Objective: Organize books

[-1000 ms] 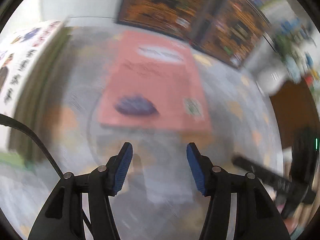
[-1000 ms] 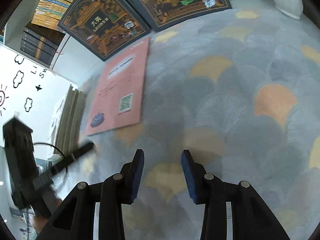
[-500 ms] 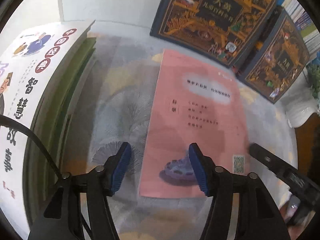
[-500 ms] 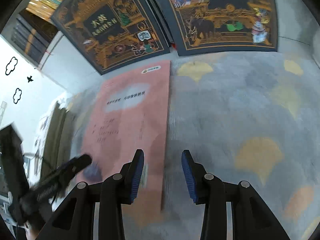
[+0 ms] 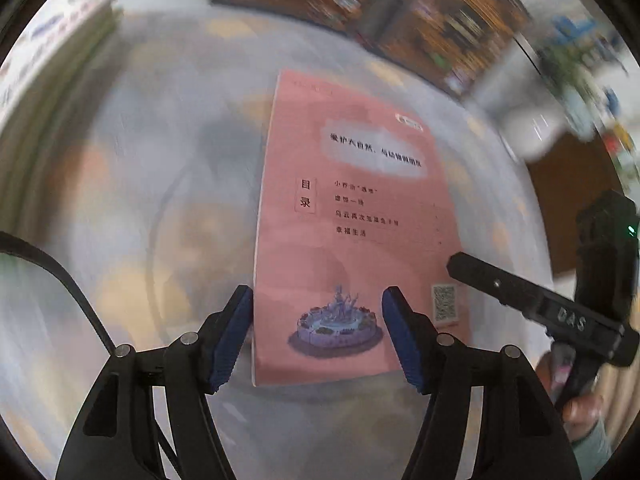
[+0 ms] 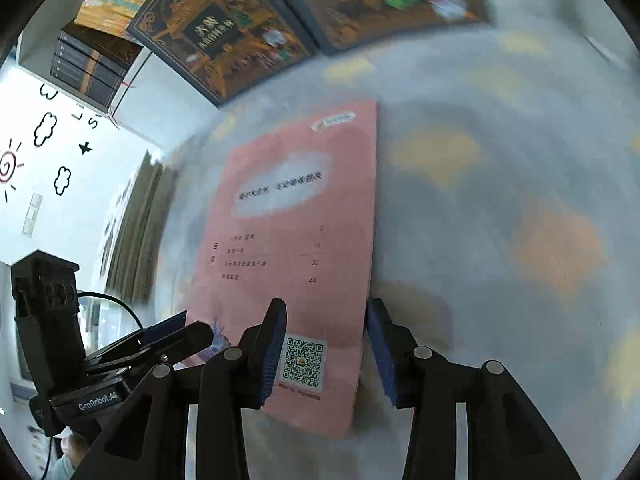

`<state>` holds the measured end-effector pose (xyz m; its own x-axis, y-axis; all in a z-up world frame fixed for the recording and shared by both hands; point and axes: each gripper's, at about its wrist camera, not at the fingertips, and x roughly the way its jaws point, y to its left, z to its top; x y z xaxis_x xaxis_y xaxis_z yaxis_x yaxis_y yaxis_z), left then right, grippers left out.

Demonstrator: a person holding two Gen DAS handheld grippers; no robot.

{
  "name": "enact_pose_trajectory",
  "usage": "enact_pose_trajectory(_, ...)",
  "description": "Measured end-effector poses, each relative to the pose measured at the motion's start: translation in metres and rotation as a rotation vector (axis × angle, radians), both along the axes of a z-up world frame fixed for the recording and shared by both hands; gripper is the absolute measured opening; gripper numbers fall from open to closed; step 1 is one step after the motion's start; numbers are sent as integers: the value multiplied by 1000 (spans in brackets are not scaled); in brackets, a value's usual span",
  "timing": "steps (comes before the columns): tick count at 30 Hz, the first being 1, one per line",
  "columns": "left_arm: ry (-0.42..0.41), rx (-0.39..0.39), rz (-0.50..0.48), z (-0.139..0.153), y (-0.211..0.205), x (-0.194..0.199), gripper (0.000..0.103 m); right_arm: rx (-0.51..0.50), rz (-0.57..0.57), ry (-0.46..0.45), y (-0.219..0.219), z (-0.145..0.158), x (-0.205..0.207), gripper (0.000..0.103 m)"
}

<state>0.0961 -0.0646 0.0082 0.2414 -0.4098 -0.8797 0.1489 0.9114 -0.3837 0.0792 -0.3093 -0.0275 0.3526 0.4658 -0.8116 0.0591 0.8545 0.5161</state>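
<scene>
A thin pink book point(image 5: 352, 216) lies flat on the grey patterned carpet, back cover up, with a QR code near its lower right corner. My left gripper point(image 5: 316, 340) is open, its blue pads straddling the book's near left part just above it. My right gripper point(image 6: 326, 352) is open over the book's near right corner point(image 6: 304, 360), one pad over the cover, the other past the book's right edge. The right gripper also shows in the left wrist view point(image 5: 540, 308), and the left gripper in the right wrist view point(image 6: 176, 334).
Two large dark ornate books point(image 6: 224, 36) stand against the white shelf beyond the pink book. A stack of green-edged books point(image 6: 136, 228) lies to the left. Shelved book spines point(image 6: 96, 64) sit at the upper left. The carpet point(image 6: 520, 200) extends to the right.
Both grippers have moved in over the near end of the pink book, which now lies between their open pads. The book itself has not moved.
</scene>
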Motion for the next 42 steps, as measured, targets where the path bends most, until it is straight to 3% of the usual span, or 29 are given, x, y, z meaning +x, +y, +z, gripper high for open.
enact_pose_trajectory(4,72,-26,-57,-3,-22,-74,65,74,-17,65,-33,-5,-86,44)
enact_pose_trajectory(7,137,-79,-129,-7,-36,-110,65,104,5,109,-55,-7,-129,45)
enact_pose_trajectory(9,139,-78,-161,-8,-46,-124,69,172,-48,106,-76,-13,-151,45)
enact_pose_trajectory(11,103,-52,-174,-7,-55,-134,76,263,-112,106,-87,-21,-158,46)
enact_pose_trajectory(14,97,-69,-150,-8,-54,-133,81,241,-81,68,-78,-11,-150,46)
enact_pose_trajectory(17,114,-120,-132,-9,-47,-128,81,439,-62,-8,-72,14,-145,46)
enact_pose_trajectory(18,126,-144,-121,-7,-42,-127,80,451,-50,-42,-68,29,-143,46)
enact_pose_trajectory(22,86,-209,-8,18,1,-128,78,370,52,-138,-32,82,-130,46)
enact_pose_trajectory(26,-24,-176,170,53,81,-127,78,360,209,-195,39,118,-120,46)
enact_pose_trajectory(29,-65,-124,282,65,131,-134,78,351,309,-195,94,122,-118,46)
enact_pose_trajectory(33,-72,-51,350,63,170,-138,78,292,339,-103,131,98,-118,48)
enact_pose_trajectory(34,-59,-43,347,59,174,-141,78,247,327,-82,132,90,-119,57)
enact_pose_trajectory(37,7,-63,304,37,176,-141,78,28,274,-2,138,57,-119,59)
enact_pose_trajectory(41,63,-74,199,11,147,-134,78,-39,189,99,133,18,-118,57)
enact_pose_trajectory(42,66,-79,182,8,142,-133,72,-79,163,105,132,12,-119,54)
